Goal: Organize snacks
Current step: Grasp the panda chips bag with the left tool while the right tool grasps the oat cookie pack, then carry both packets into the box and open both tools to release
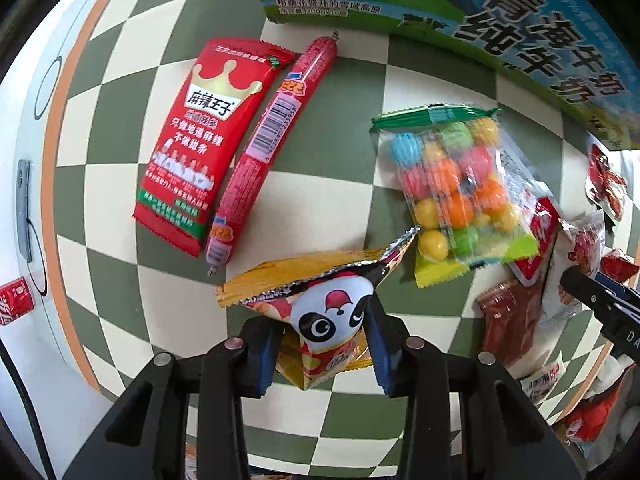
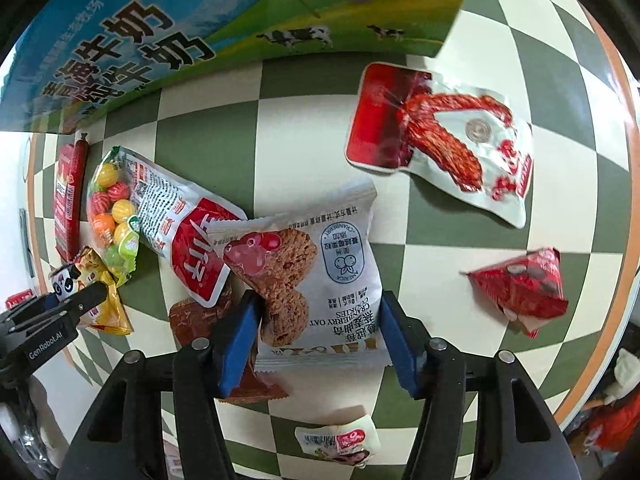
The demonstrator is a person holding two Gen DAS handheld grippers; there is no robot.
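Note:
My left gripper (image 1: 322, 354) is shut on a yellow panda snack packet (image 1: 320, 316), held just above the checkered cloth; it also shows in the right wrist view (image 2: 86, 292). Beyond it lie a red spicy-strip packet (image 1: 196, 144), a red sausage stick (image 1: 272, 136) and a clear bag of coloured candy balls (image 1: 456, 184). My right gripper (image 2: 318, 344) is open, its blue pads on either side of a white cranberry oat cookie packet (image 2: 316, 272) lying on the cloth. A brown snack packet (image 2: 196, 320) lies under it.
A large milk carton box (image 1: 500, 20) stands at the back, also in the right wrist view (image 2: 200, 24). A white-and-red meat snack packet (image 2: 440, 140), a red triangular packet (image 2: 524, 288) and a small white packet (image 2: 340, 440) lie around. The round table's orange rim (image 1: 50, 152) curves at left.

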